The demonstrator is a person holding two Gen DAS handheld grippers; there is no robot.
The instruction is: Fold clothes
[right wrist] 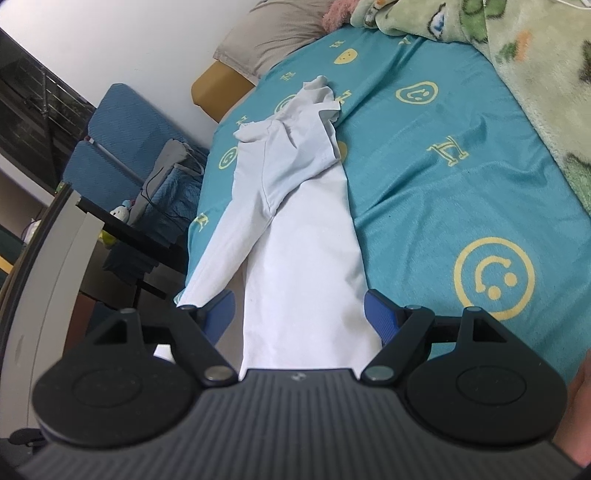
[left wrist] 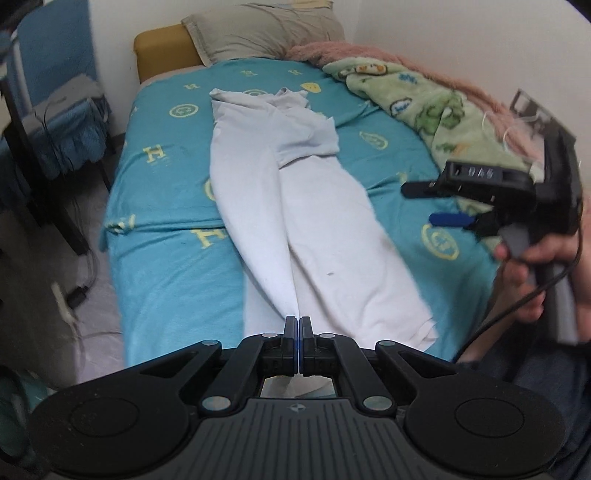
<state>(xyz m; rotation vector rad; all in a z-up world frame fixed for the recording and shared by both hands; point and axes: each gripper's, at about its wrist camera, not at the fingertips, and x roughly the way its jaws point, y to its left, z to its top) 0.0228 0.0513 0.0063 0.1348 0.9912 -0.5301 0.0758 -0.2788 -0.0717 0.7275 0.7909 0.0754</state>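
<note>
Left gripper (left wrist: 298, 320) pinched shut on the white shirt (left wrist: 295, 206) hem at six o'clock, right gripper (right wrist: 299, 306) hanging open over it on the bed (left wrist: 166, 266) — one-sided pull could skew the fold.

One white garment (left wrist: 295, 206) is lying along the middle of the bed (left wrist: 166, 266). One grey pillow (left wrist: 258, 33) is sitting at its head edge, two blankets, one green (left wrist: 424, 99) and one pink (left wrist: 351, 53), are lying along its right edge, and two grippers are showing.
</note>
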